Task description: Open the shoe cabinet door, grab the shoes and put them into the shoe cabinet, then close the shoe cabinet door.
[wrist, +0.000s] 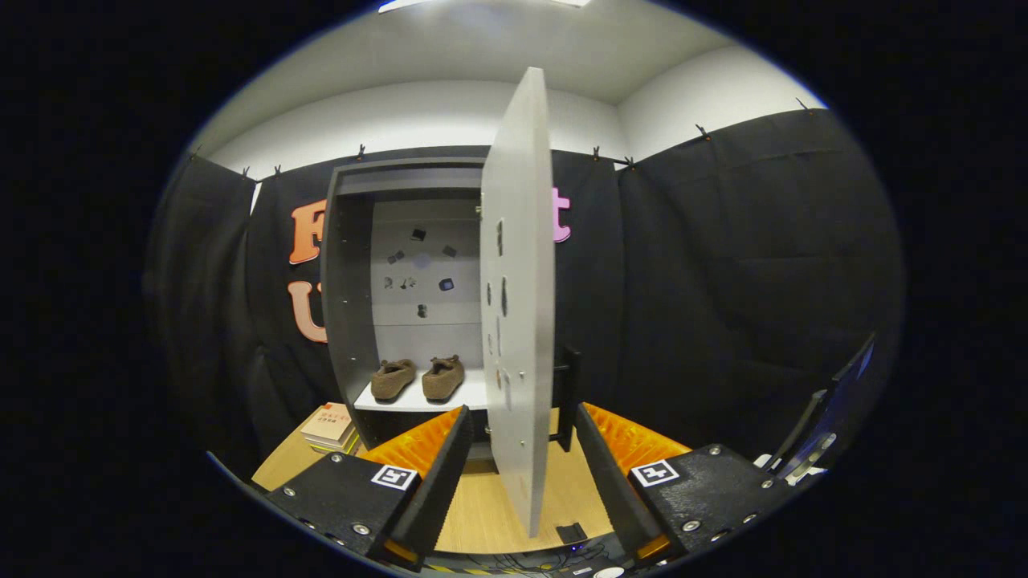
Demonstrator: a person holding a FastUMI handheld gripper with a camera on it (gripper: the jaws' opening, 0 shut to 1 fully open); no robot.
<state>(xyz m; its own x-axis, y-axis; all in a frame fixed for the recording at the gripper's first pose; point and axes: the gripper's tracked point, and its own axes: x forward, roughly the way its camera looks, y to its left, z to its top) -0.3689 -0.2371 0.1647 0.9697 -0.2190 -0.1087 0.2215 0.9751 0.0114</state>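
Observation:
The dark grey shoe cabinet (350,305) stands on the wooden table with its door (518,305) swung wide open. I see the door almost edge-on, its free edge toward me. A pair of brown shoes (418,377) sits side by side on the white shelf (474,396) inside. My gripper (522,413) is open. The door's lower part stands between the two fingers, with a small gap on each side. The door's black handle (568,393) is on its right face, just ahead of the right fingertip.
A stack of books (331,425) lies on the table (482,514) left of the cabinet's base. A dark stand with a metal clip (827,425) rises at the far right. Black cloth walls close in on all sides.

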